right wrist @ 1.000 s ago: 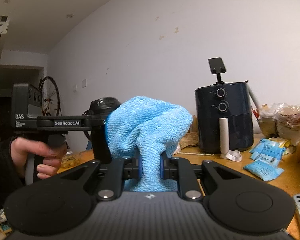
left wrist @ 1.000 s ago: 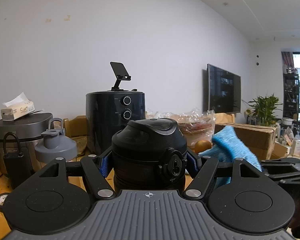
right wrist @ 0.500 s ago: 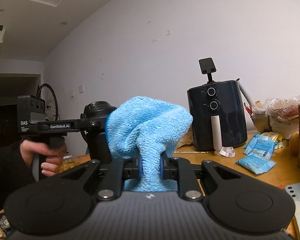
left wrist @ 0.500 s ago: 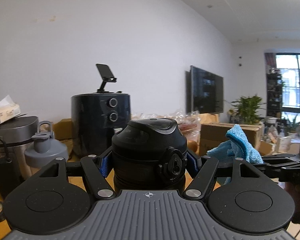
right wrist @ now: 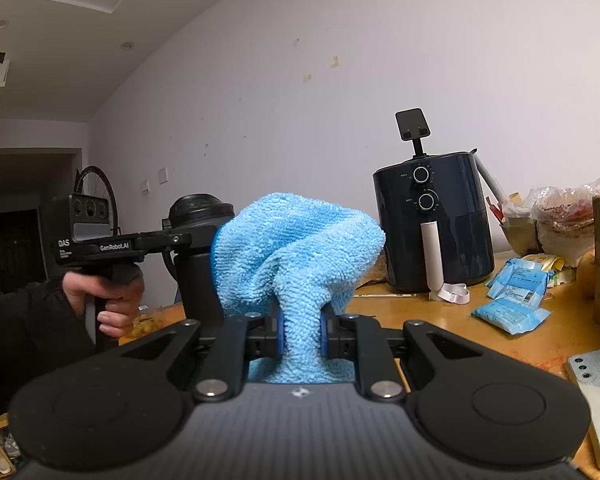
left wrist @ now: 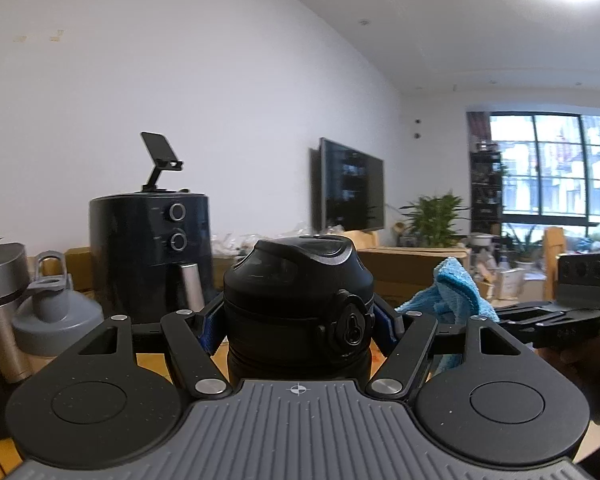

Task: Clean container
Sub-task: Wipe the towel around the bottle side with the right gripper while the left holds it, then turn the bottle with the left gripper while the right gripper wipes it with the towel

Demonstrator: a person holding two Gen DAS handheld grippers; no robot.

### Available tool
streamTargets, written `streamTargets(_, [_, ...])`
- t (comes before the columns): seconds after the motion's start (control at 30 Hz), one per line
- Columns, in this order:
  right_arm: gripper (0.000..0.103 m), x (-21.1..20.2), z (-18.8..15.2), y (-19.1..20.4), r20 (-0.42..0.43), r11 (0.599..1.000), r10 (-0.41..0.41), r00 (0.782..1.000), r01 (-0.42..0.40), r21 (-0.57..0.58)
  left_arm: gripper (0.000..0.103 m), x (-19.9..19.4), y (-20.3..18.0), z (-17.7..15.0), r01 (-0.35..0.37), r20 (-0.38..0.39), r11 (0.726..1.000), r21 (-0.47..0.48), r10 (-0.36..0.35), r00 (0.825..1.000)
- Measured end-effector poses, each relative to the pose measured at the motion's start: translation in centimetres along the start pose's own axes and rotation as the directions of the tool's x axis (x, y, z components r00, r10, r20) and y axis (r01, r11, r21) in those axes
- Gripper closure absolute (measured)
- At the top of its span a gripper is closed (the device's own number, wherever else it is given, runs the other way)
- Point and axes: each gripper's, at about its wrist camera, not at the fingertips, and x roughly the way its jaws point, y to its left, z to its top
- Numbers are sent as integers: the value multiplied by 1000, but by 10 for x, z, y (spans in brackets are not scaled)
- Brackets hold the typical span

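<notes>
left gripper [left wrist: 298,322] clamped, right gripper [right wrist: 300,330] pinched, level

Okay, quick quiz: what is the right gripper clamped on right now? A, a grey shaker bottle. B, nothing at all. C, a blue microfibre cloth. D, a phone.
C: the right gripper has its pads pinched on a bunched blue cloth, which bulges above the fingers, beside the black bottle that the left gripper holds.

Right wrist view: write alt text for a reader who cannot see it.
The right gripper pinches a bunched blue microfibre cloth beside a black bottle held in the left gripper. Behind, a dark air fryer stands on a wooden table.
</notes>
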Motion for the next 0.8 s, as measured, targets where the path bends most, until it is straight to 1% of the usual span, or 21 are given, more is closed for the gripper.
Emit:
streamTargets(0.17, [93, -1, 2, 3, 3, 1000, 11, 1000, -11, -8, 35, 0, 8, -2, 50, 3, 999, 3, -50, 999])
streamTargets(0.3, [93, 0, 2, 4, 3, 1000, 15, 1000, -15, -10, 34, 1, 7, -3, 44, 0, 999, 9, -44, 999])
streamTargets(0.4, [93, 0, 1, 4, 1, 1000, 13, 1000, -13, -9, 32, 4, 0, -4, 5, -21, 999, 41, -4, 1000])
streamTargets(0.43, [93, 0, 1, 5, 0, 1000, 12, 1000, -12, -8, 20, 5, -2, -5, -15, -24, 999, 49, 16, 1000])
streamTargets(0.47, [93, 0, 0, 4, -1, 1000, 11, 1000, -11, -7, 10, 4, -4, -6, -30, -11, 998, 48, 30, 999])
streamTargets(0.53, [93, 1, -1, 4, -5, 1000, 10, 1000, -10, -5, 10, 1, -8, -7, -57, 21, 998, 42, 56, 998])
streamTargets(0.6, [93, 1, -2, 4, -9, 1000, 9, 1000, -9, -4, 9, -3, -8, -7, -64, 49, 998, 7, 64, 997])
streamTargets(0.67, [93, 2, -2, 4, -12, 1000, 11, 1000, -11, -4, 9, -7, -9, -6, -87, 73, 996, -20, 88, 993])
streamTargets(0.8, [92, 3, -4, 3, -14, 1000, 10, 1000, -10, -2, 9, -9, -19, -2, -183, 85, 981, -57, 188, 979])
